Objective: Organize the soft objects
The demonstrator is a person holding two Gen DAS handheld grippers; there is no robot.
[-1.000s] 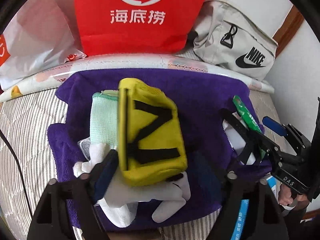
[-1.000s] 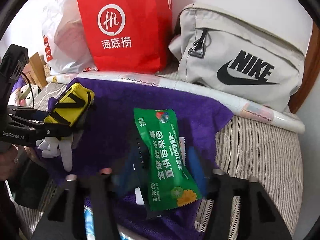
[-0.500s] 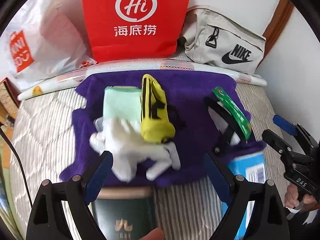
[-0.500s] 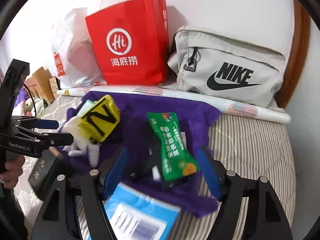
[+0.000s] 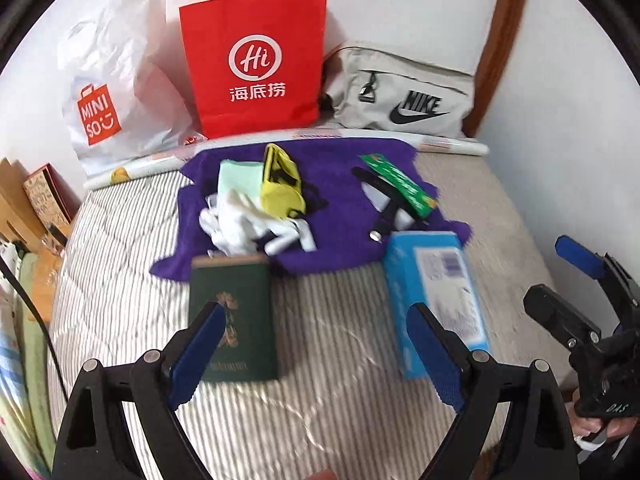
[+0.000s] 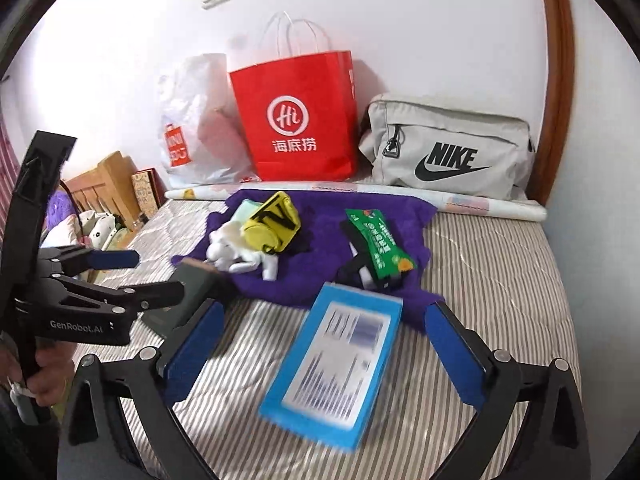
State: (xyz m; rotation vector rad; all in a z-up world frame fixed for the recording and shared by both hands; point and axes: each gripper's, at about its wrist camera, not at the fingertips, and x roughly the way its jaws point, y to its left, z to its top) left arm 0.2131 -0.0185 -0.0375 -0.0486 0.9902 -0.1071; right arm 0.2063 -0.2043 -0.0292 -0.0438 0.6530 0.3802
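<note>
Both claws: black frames, silver screws, blue finger pads [image 5: 434, 356]; left claw [image 6: 120, 276] body marked "GenRobot.AI".

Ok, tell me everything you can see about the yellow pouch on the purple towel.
The yellow pouch is a small soft fabric bag with black straps crossing its face like a Z. It stands tipped on its edge on the purple towel, leaning against a folded mint-green cloth and resting partly on a white plush toy. No gripper touches it. Whether it is zipped shut cannot be told.
</note>
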